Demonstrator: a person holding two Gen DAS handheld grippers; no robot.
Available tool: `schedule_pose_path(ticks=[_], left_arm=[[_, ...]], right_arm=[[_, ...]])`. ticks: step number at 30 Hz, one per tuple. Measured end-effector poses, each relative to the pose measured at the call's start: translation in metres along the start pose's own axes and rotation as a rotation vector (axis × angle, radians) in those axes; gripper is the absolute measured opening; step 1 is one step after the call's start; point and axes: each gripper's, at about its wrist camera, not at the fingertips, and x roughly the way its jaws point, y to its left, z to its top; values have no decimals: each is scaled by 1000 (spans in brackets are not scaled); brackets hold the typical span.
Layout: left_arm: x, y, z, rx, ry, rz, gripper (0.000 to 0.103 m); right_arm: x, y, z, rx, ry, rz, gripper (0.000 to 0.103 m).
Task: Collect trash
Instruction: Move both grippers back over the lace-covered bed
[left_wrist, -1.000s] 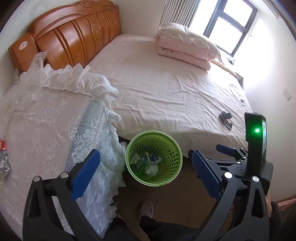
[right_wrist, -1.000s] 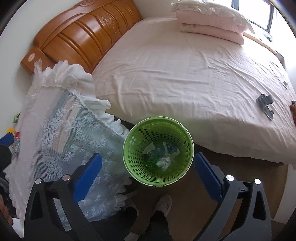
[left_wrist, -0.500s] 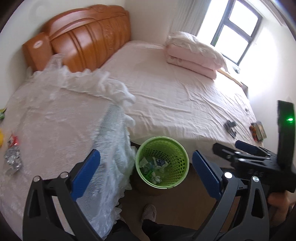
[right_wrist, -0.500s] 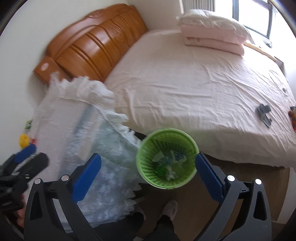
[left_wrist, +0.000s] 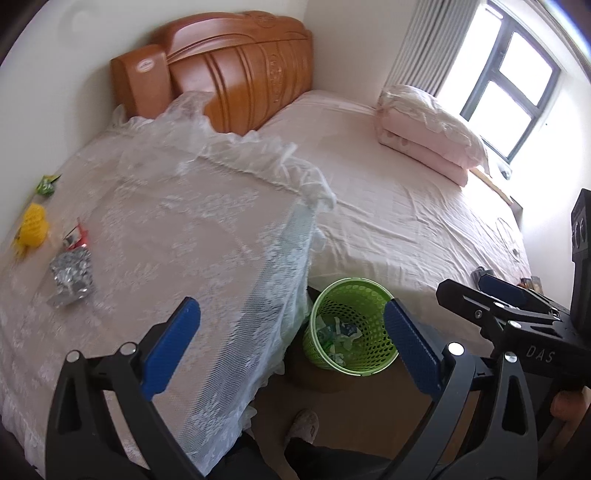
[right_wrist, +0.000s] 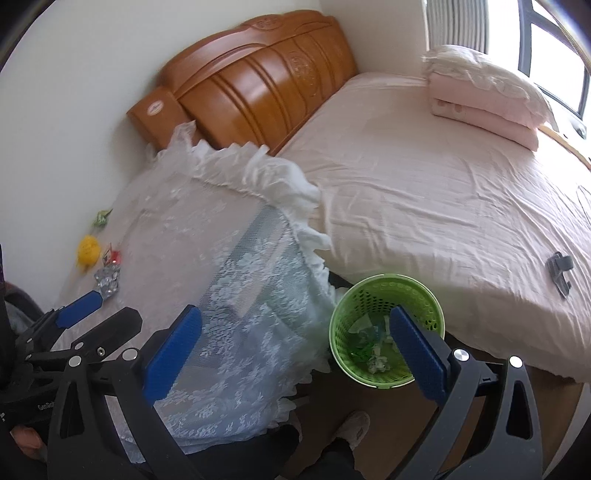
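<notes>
A green mesh bin (left_wrist: 350, 326) with scraps in it stands on the floor between the bed and a lace-covered table (left_wrist: 155, 236); it also shows in the right wrist view (right_wrist: 386, 336). On the table's far left lie a silver foil wrapper (left_wrist: 71, 273), a red wrapper (left_wrist: 78, 237), a yellow crumpled piece (left_wrist: 33, 225) and a green wrapper (left_wrist: 46, 184). My left gripper (left_wrist: 291, 350) is open and empty above the table edge. My right gripper (right_wrist: 295, 350) is open and empty, over the bin's left side.
A pink bed (right_wrist: 443, 192) with a wooden headboard (right_wrist: 258, 85) and folded pink bedding (right_wrist: 487, 92) fills the right. A grey clip (right_wrist: 559, 267) lies on the bed. A slippered foot (right_wrist: 352, 424) stands on the wooden floor by the bin.
Both grippers have swung left, away from the bin toward the table. The wrappers on the table's left have come into fuller view. Both stay open.
</notes>
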Motion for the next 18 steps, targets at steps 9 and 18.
schedule_pose_path(ticks=[9,18], left_arm=[[-9,63,-12,-122,-10,133,95],[4,186,-14,-211,-10,298,95]], right_arm=[[25,39,-3,-30,53,28,101],[58,91,-8,-86,131,38,101]])
